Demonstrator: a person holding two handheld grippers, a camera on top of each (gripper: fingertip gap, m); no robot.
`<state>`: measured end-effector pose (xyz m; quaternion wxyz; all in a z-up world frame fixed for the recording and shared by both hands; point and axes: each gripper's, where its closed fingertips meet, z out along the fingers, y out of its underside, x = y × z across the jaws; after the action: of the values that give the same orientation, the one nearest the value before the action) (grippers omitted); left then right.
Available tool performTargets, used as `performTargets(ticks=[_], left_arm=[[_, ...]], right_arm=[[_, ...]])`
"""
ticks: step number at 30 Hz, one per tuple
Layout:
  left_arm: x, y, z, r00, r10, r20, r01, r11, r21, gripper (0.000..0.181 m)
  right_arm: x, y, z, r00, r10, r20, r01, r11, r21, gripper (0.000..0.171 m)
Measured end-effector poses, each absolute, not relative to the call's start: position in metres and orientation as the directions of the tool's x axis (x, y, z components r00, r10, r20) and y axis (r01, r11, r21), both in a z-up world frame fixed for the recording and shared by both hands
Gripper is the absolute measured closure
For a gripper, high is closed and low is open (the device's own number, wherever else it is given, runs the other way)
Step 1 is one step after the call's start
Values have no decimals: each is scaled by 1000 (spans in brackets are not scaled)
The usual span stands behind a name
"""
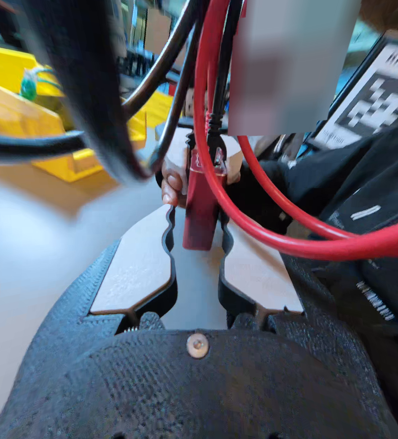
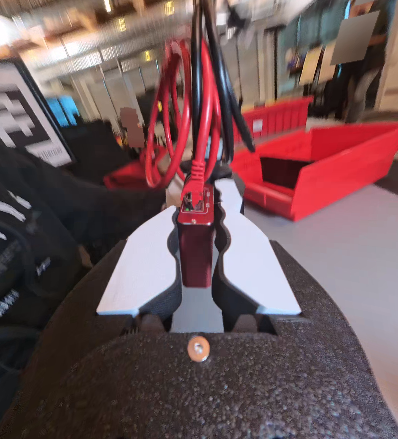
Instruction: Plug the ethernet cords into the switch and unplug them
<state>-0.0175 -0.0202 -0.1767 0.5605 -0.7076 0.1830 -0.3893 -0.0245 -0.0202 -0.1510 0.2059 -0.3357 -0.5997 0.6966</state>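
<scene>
Right gripper [image 2: 196, 237] nearest: black body, white fingers [image 2: 145, 266] clamped on the dark red switch [image 2: 196, 251], which stands on end between them, port face up and off the grey table [image 2: 336, 261]. Left gripper [image 1: 198, 228] comes from the opposite side, fingers close on both sides of the same switch [image 1: 200, 213]; real clamp or just bracketing, can't tell. Red ethernet cord [image 2: 196, 173] is plugged into the port face, a black cord [image 1: 214, 128] seated beside it, both rising out of view. Red cord loops hang behind. Further back: red bins [image 2: 336, 166] in the right view, yellow bins [image 1: 8, 71] in the left, heavy blur.
</scene>
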Motion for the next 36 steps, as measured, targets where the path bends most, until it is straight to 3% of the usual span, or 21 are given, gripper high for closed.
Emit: performTargets(ticks=[3,8,11,19,24,28,36], left_arm=[[-13,-16,-159,644,-700,310,248,-193,-949,140],[-7,-14,-150,658,-694,292,291,-124,-949,143],[-7,-16,-149,670,-692,269,265,-115,-957,155],[-29,-22,-189,755,-614,230,-24,-376,-926,155],[-30,-39,-222,737,-623,263,-168,-545,-821,154],[-32,-44,-232,744,-628,227,-241,-570,-786,154],[-37,-37,-202,685,-679,265,-57,-412,-909,152]], right_arm=[[-23,-18,-126,-695,680,-235,9,-317,-948,144],[-24,-24,-117,-681,699,-219,-49,-342,-939,144],[-27,-23,-117,-662,719,-212,-56,-330,-942,144],[-32,-14,-164,-598,798,-81,155,16,-988,138],[-25,-9,-159,-614,773,-160,209,-36,-977,135],[-25,-15,-175,-626,752,-206,296,-16,-955,153],[-25,-12,-150,-627,742,-238,223,-122,-967,158]])
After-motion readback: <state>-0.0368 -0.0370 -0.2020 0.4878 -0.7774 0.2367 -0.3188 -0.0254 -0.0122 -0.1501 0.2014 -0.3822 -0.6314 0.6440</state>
